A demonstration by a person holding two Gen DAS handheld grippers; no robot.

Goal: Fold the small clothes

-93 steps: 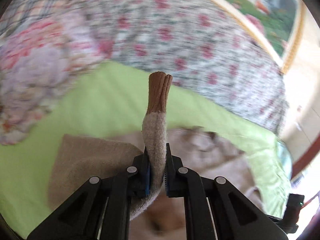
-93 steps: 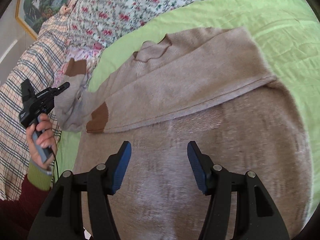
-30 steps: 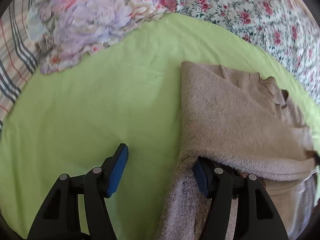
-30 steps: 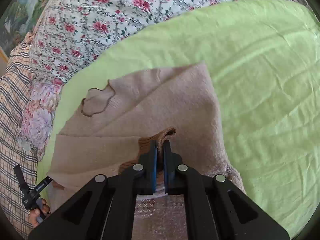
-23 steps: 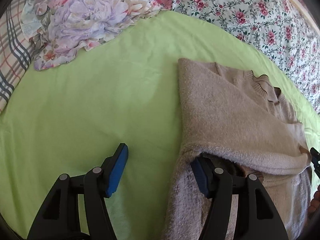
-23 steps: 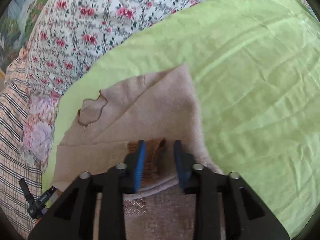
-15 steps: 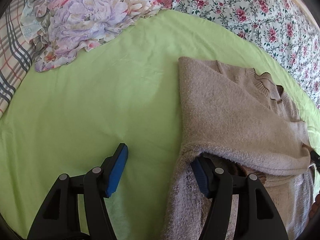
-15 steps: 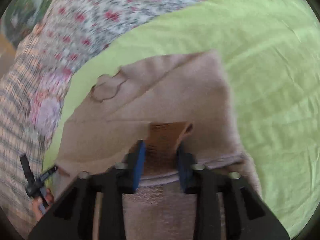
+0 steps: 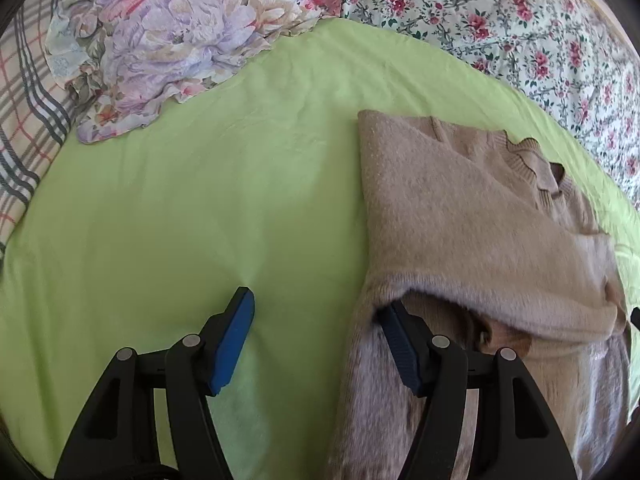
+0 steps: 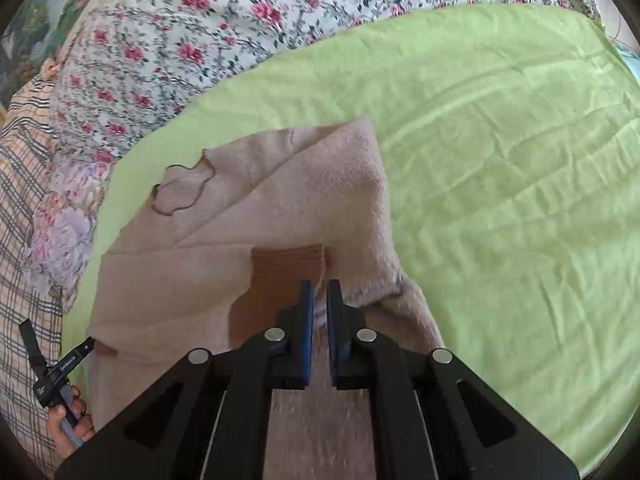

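Between the fingers of the right gripper (image 10: 317, 292), whose jaws stand only a narrow slit apart and are opening, nothing is pinched: the blue pads sit just above the sweater (image 10: 304, 200), right at the near corner of its brown cuff (image 10: 280, 276). That cuff lies flat on the folded sweater, on a sleeve laid across the body, and the scalloped collar (image 10: 180, 190) lies beyond the cuff and to the left of it. The left gripper (image 9: 320, 328) stands about half open and holds nothing: its right pad is tucked under the edge of the folded sleeve, in the sweater's near left corner, while its left pad hovers over the bare green sheet (image 9: 180, 200) beside the sweater. Between the two pads runs the sweater's left edge, loose and not squeezed. In the right wrist view that gripper shows small at the sweater's lower left corner, with a hand (image 10: 66, 420) on its grip. The sweater lies on the green sheet of a bed, its sides folded inward. Past the sweater's collar end lies a rose-print quilt (image 10: 200, 40), to the sweater's far left a crumpled floral cloth (image 9: 168, 36), and beyond that cloth a plaid cloth (image 9: 24, 120).
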